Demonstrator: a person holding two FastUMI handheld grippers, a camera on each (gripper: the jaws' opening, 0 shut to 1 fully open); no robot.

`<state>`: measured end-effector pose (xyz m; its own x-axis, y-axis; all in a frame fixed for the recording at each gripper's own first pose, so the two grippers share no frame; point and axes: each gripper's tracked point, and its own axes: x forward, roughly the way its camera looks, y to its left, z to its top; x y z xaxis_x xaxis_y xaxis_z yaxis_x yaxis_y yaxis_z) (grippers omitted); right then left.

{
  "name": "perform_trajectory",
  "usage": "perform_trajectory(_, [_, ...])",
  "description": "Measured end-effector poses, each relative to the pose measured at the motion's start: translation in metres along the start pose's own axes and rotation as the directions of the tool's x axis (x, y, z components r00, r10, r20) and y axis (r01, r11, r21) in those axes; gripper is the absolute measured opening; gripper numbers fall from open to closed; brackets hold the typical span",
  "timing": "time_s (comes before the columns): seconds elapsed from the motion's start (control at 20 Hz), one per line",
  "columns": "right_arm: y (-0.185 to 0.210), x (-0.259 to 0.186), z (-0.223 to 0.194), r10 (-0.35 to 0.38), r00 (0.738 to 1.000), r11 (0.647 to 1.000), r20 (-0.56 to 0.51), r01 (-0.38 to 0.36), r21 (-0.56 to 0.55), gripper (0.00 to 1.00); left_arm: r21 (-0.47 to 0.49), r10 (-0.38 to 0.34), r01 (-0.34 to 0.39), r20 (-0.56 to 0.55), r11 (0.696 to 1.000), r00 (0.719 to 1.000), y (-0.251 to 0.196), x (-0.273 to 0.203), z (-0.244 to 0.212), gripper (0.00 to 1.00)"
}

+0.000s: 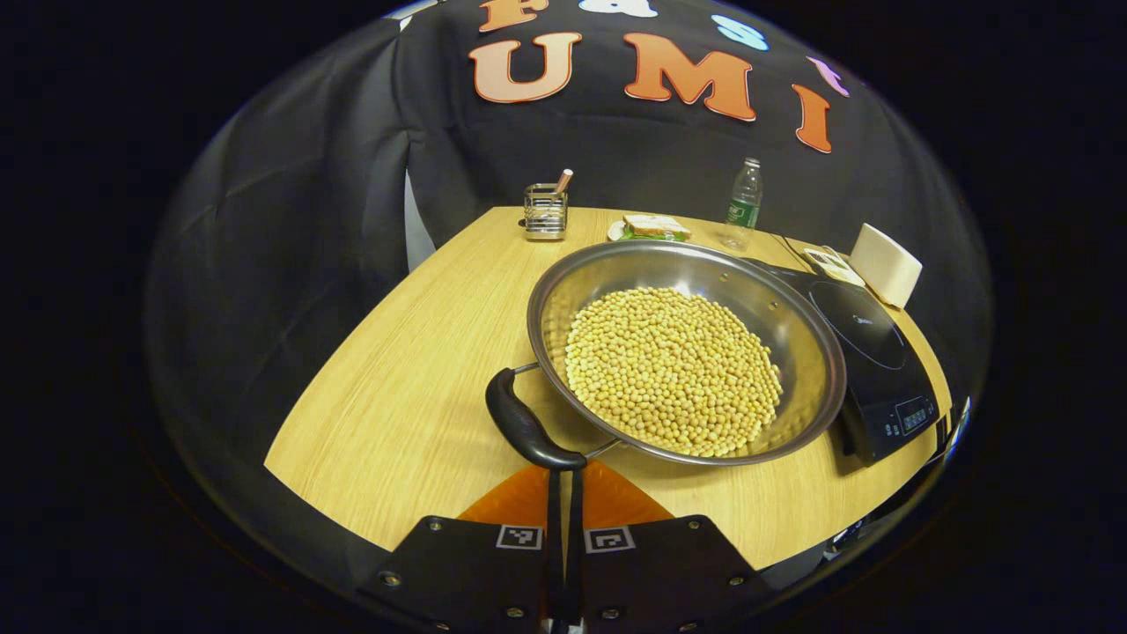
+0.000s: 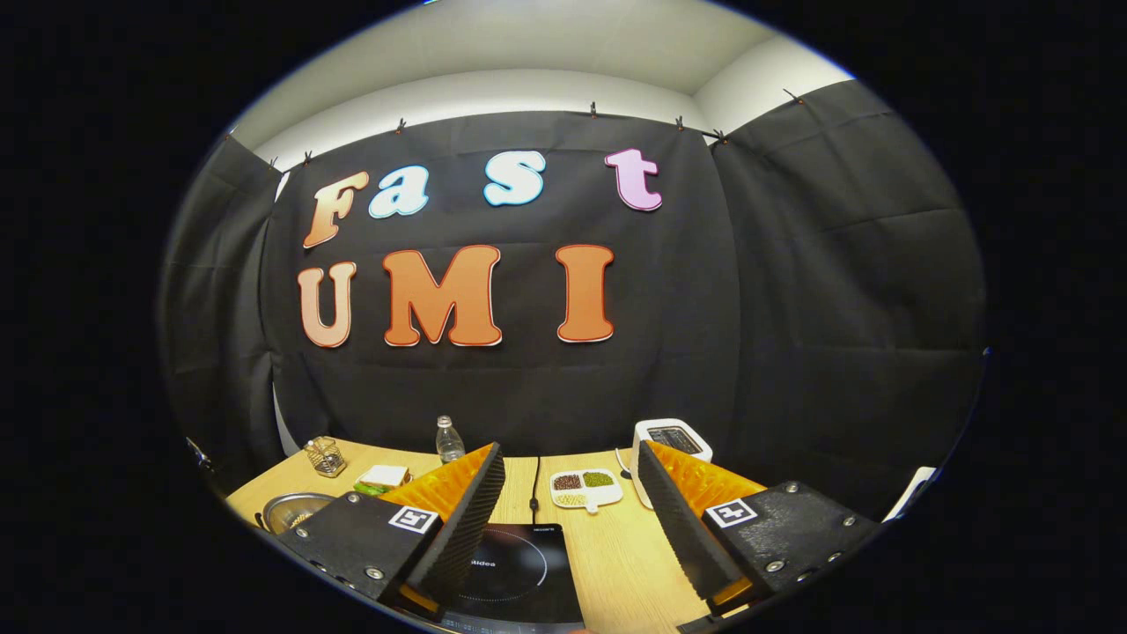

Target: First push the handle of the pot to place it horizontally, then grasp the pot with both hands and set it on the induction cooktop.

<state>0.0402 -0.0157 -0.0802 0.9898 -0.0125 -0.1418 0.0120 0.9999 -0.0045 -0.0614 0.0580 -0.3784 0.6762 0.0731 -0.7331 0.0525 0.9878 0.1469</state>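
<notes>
Left hand-held gripper (image 1: 564, 528) fingers pinched together right behind the pot (image 1: 687, 348) handle (image 1: 526, 427); pot's full of soybeans (image 1: 673, 370), just beside the induction cooktop (image 1: 867, 361). Right hand-held gripper (image 2: 568, 519) spread apart.

Steel pot (image 1: 792, 335) of soybeans, black handle (image 1: 526, 424) near, touches black cooktop (image 1: 880, 370).

The right tool (image 2: 570, 515) hangs with jaws apart above the induction cooktop (image 2: 519, 572) on the table (image 2: 616, 555).
</notes>
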Motion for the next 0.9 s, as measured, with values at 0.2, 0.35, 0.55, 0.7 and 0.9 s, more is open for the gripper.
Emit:
perform_trajectory(0.2, [0.005, 0.001, -0.001, -0.004, 1.000, 1.000, -0.005, 0.004, -0.003, 0.95, 0.031, 0.006, -0.007, 0.024, 1.000, 1.000, 0.017, 0.016, 0.012, 0.02])
perform_trajectory(0.35, [0.011, 0.000, -0.002, -0.004, 1.000, 1.000, -0.007, 0.004, -0.006, 0.95, 0.047, 0.006, -0.008, 0.039, 0.999, 0.999, 0.030, 0.026, 0.022, 0.02])
perform_trajectory(0.55, [0.020, -0.002, -0.001, -0.007, 1.000, 1.000, -0.005, 0.006, -0.015, 0.95, 0.053, -0.008, 0.005, 0.066, 0.999, 0.998, 0.043, 0.044, 0.037, 0.02])
perform_trajectory(0.7, [0.025, -0.002, -0.001, -0.009, 1.000, 1.000, -0.004, 0.009, -0.014, 0.95, 0.047, -0.025, 0.021, 0.077, 0.999, 0.997, 0.051, 0.055, 0.045, 0.02])
perform_trajectory(0.9, [0.033, -0.002, 0.001, -0.009, 1.000, 1.000, 0.003, 0.009, -0.004, 0.95, 0.062, -0.023, 0.017, 0.098, 0.998, 0.995, 0.056, 0.068, 0.055, 0.02])
